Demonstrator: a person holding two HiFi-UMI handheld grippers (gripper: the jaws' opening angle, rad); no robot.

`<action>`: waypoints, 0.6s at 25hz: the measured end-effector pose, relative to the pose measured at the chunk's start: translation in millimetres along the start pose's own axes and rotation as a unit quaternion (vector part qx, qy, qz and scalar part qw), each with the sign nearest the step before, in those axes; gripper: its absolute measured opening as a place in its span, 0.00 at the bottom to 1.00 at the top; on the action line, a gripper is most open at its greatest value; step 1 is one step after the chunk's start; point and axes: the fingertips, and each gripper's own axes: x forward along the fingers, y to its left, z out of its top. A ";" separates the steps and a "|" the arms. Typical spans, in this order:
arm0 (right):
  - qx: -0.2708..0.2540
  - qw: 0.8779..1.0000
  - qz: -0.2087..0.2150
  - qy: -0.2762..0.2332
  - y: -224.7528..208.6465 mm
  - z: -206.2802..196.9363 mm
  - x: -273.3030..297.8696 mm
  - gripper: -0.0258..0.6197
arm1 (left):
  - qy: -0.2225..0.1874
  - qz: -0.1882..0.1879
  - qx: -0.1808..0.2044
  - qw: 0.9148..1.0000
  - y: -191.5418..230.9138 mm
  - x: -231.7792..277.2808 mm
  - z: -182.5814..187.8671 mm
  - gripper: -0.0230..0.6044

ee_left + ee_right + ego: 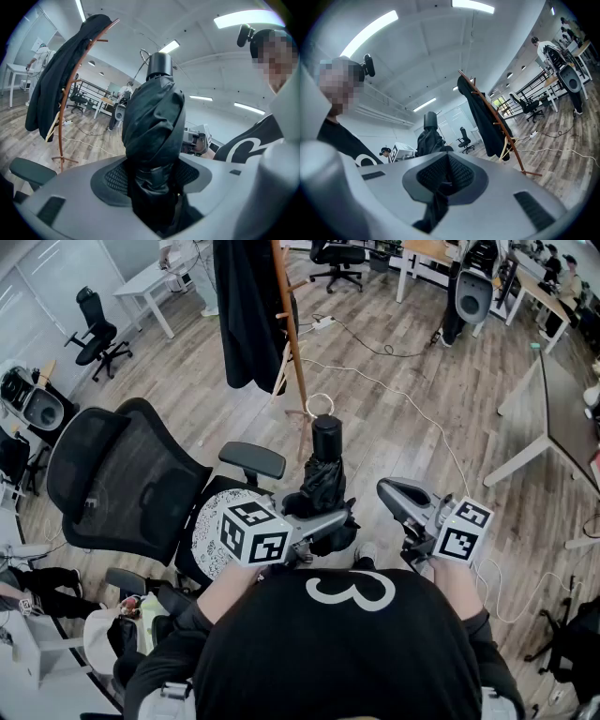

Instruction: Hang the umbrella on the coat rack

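A folded black umbrella [323, 479] stands upright in front of me, its round handle [326, 430] topped by a thin wrist loop [319, 407]. My left gripper [333, 521] is shut on the umbrella's lower fabric; in the left gripper view the bundle [154, 117] fills the gap between the jaws. My right gripper [389, 489] hovers just right of the umbrella, apart from it, jaws together [447, 171]. The wooden coat rack [292, 334] stands ahead on the floor with a black coat [248, 306] hanging on it. The rack also shows in both gripper views [63, 117] [501, 126].
A black mesh office chair [131, 474] stands close at my left, its armrest [253, 460] near the umbrella. A white cable [394, 390] runs over the wooden floor by the rack's foot. A dark desk [562, 418] is at the right, more chairs and desks farther back.
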 end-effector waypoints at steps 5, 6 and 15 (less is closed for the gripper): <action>0.001 1.000 0.001 0.002 -19.5 9.5 -4.5 0.08 | 0.000 -0.001 0.000 1.000 4.3 19.6 11.1 0.47; 0.001 1.000 0.002 0.002 -23.8 12.2 -4.9 0.08 | 0.001 0.000 -0.001 1.000 6.0 23.7 13.6 0.47; 0.017 1.000 0.010 0.001 -82.1 45.8 -6.5 0.08 | -0.001 0.016 -0.012 1.000 31.9 70.0 45.0 0.47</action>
